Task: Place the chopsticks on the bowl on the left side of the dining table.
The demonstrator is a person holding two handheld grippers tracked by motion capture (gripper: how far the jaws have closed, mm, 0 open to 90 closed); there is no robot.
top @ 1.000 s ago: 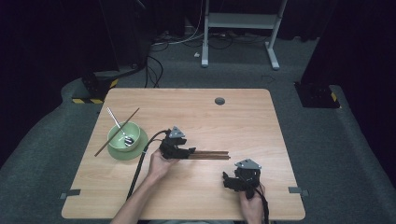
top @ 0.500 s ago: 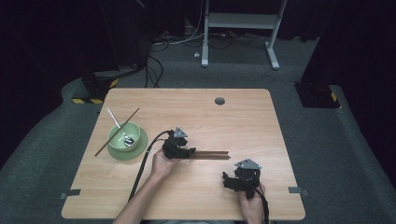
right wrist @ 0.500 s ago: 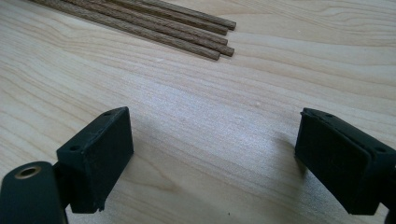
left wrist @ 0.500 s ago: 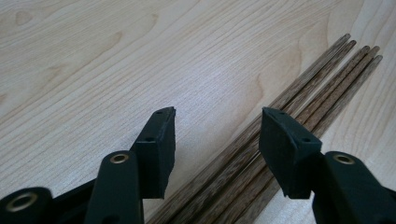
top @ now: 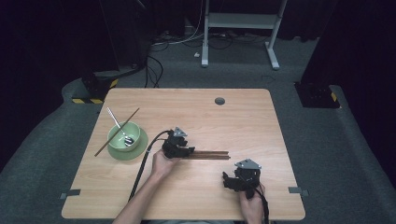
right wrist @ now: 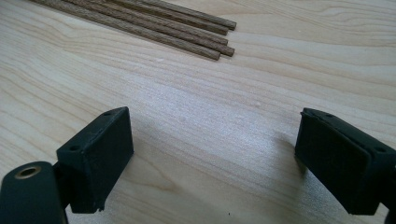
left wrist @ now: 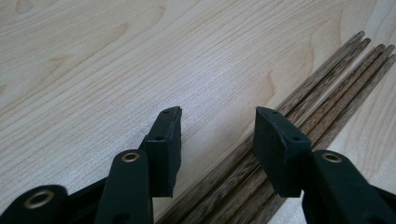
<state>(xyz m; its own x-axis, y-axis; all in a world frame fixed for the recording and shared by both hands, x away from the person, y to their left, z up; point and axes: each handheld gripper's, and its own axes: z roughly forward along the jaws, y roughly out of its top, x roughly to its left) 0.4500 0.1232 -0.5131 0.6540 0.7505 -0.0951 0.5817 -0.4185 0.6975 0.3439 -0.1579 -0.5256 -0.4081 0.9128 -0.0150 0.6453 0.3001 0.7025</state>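
Several dark wooden chopsticks (top: pixel 211 154) lie side by side in the middle of the table. My left gripper (top: pixel 188 151) hovers low over their left end. In the left gripper view it (left wrist: pixel 217 126) is open: one finger stands over bare wood, the other over the chopsticks (left wrist: pixel 327 88), and nothing is gripped. My right gripper (top: pixel 227 181) sits near the front edge, just below the bundle's right end. It (right wrist: pixel 212 140) is wide open over bare table, with the chopstick tips (right wrist: pixel 187 30) ahead of it.
A green bowl (top: pixel 122 132) on a green plate (top: pixel 140 148) stands at the left, with a metal spoon (top: pixel 119 126) in it and one chopstick (top: pixel 112 134) leaning across it. A round grommet hole (top: pixel 219 101) is near the table's far edge.
My left gripper has edged slightly right, onto the end of the chopstick bundle. The right gripper has stayed where it was.
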